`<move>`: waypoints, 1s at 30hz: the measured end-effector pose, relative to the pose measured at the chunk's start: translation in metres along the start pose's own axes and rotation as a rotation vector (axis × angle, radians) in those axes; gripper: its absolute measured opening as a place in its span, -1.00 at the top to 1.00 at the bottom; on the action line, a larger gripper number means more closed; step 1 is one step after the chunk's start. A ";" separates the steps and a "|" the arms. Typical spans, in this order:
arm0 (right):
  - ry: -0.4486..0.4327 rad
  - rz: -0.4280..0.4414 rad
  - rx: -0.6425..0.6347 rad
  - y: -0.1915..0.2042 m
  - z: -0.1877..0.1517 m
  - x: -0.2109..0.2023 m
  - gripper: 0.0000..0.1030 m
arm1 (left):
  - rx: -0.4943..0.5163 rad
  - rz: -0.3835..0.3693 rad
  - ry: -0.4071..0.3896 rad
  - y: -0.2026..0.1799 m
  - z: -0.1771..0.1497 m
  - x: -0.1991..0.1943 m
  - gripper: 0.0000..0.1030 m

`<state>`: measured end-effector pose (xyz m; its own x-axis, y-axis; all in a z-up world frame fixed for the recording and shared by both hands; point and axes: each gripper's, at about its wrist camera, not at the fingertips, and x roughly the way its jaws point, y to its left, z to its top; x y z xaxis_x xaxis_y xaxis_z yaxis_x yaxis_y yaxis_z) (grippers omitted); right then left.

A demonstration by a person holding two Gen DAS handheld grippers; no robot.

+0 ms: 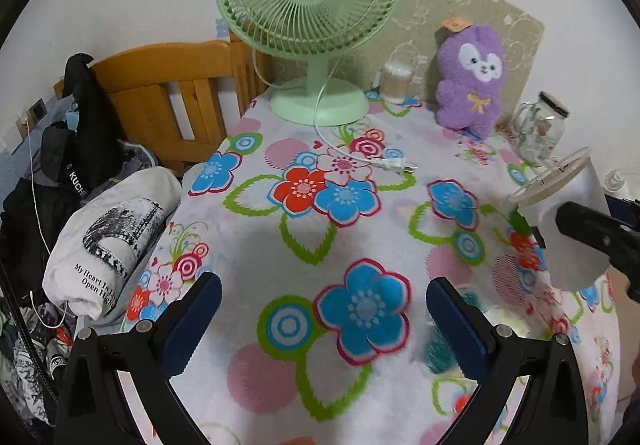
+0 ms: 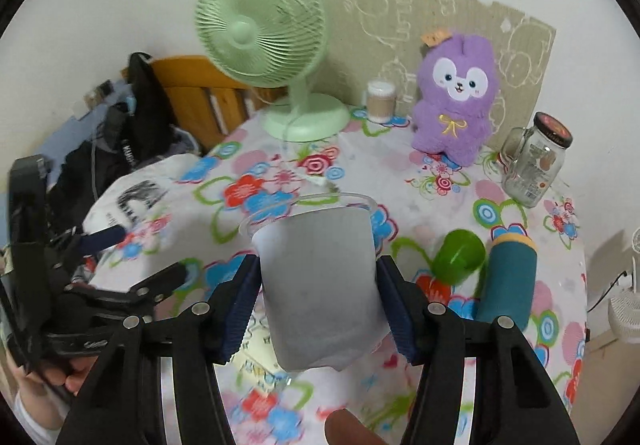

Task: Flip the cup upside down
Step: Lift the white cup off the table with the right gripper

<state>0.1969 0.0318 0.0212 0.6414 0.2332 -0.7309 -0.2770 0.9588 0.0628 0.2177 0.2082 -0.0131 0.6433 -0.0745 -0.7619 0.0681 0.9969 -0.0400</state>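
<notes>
Presumably mid-flip, the right hand-held gripper clamped the cup above the table, nearer than the fan, needing a steady roll; the left hand-held gripper stood apart.

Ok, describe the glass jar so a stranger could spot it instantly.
Start at the green fan at the back of the floral tablecloth, then go right past the purple plush rabbit. Just right of it stands the glass jar: the only clear container with a side handle and a dark lid.
</notes>
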 end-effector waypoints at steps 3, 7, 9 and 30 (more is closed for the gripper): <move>0.004 0.004 -0.019 0.013 -0.023 -0.022 -0.20 | 0.003 -0.010 -0.021 -0.002 -0.014 -0.019 -1.00; 0.013 -0.003 -0.033 0.023 -0.058 -0.047 -0.20 | 0.007 -0.040 -0.039 -0.005 -0.037 -0.039 -1.00; 0.020 -0.009 -0.024 0.023 -0.076 -0.058 -0.20 | 0.005 -0.057 -0.048 -0.006 -0.050 -0.049 -1.00; 0.227 -0.172 0.046 -0.034 -0.182 -0.040 -0.20 | -0.019 -0.168 0.000 -0.052 -0.139 -0.070 -1.00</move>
<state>0.0503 -0.0395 -0.0751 0.4980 0.0293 -0.8667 -0.1422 0.9887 -0.0483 0.0630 0.1655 -0.0475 0.6242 -0.2397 -0.7436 0.1596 0.9708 -0.1789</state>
